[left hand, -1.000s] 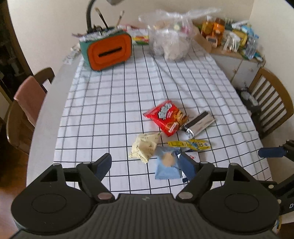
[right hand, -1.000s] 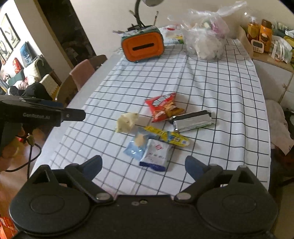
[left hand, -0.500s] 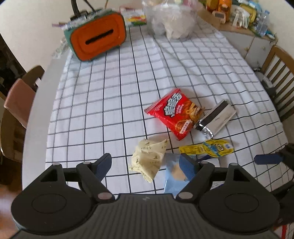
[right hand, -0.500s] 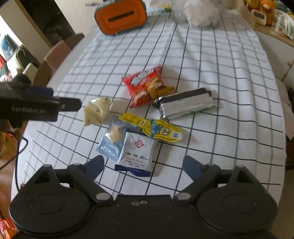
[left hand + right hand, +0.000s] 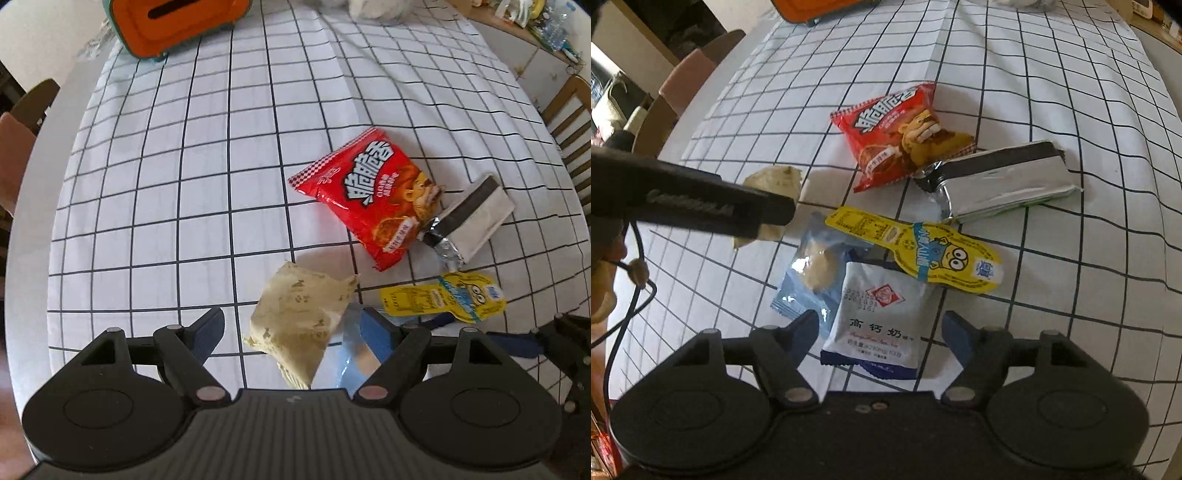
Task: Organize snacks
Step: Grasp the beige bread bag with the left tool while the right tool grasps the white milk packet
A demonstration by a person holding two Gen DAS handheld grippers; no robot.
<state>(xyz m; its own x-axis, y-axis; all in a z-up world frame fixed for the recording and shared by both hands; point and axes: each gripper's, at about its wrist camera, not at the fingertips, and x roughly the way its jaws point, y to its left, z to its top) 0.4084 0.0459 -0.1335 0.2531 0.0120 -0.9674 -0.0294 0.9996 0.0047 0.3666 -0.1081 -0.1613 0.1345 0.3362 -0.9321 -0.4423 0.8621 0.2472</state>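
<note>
Right gripper (image 5: 879, 334) jaws closing, released, nothing pinched yet: white milk-tablet packet (image 5: 877, 321) with blue edge and red diamond logo lies flat between them. Left gripper (image 5: 293, 332) jaws released wide, crumpled cream wrapper (image 5: 301, 319) between them, untouched. Just beyond right jaws: blue cookie packet (image 5: 809, 273), yellow minion pouch (image 5: 923, 251). Farther: silver foil pack (image 5: 1001, 181), red chip bag (image 5: 897, 133). All on checked-cloth table (image 5: 1052, 92); orange box (image 5: 177, 22) far end.
</note>
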